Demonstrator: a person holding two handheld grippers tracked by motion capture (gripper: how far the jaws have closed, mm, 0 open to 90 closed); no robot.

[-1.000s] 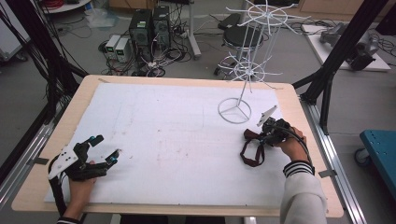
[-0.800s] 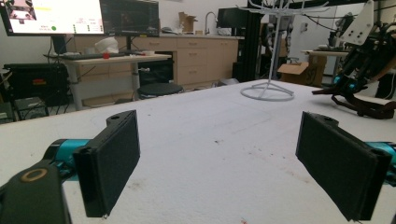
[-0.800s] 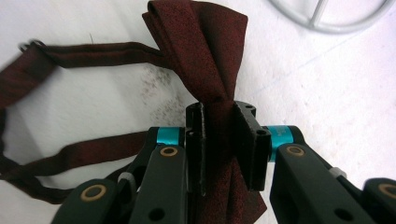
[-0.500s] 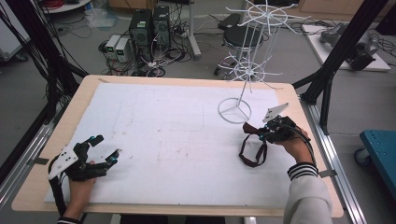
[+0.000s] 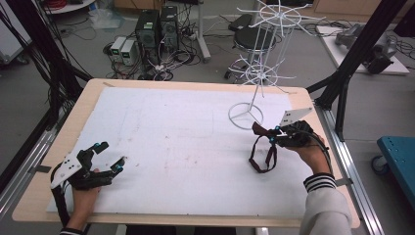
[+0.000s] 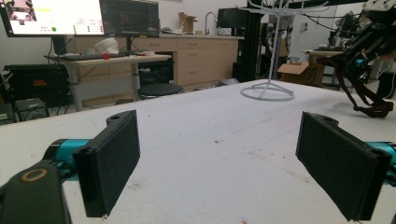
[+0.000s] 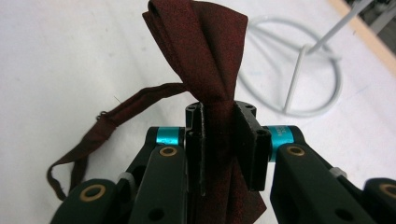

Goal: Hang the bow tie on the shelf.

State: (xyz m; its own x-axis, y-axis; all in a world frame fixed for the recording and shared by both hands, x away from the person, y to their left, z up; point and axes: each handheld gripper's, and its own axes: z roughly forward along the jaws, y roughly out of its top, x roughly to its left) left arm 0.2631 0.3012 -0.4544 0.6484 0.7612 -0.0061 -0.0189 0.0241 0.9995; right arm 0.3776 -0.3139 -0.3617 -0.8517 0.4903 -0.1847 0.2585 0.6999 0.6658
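Observation:
A dark red bow tie [image 7: 205, 51] with a thin neck strap [image 5: 263, 157] is pinched at its knot by my right gripper [image 5: 274, 135], held a little above the white mat at the right; the strap loop hangs down to the mat. The tie shows far off as a dark shape [image 6: 359, 88] in the left gripper view. A white wire rack [image 5: 259, 73] stands just beyond it, its ring base [image 7: 299, 70] close behind the tie. My left gripper [image 5: 111, 156] rests at the near left, open, its black pads [image 6: 112, 163] wide apart with nothing between them.
The white mat [image 5: 186, 147] covers a wooden table [image 5: 93, 98] with metal rails along both sides. Computers and cables [image 5: 156, 34] sit on the floor behind. A desk with monitors [image 6: 84, 18] and cabinets stand beyond the table.
My right gripper has lifted the bow tie and carried it a little up and toward the rack's base. The left gripper has stayed put.

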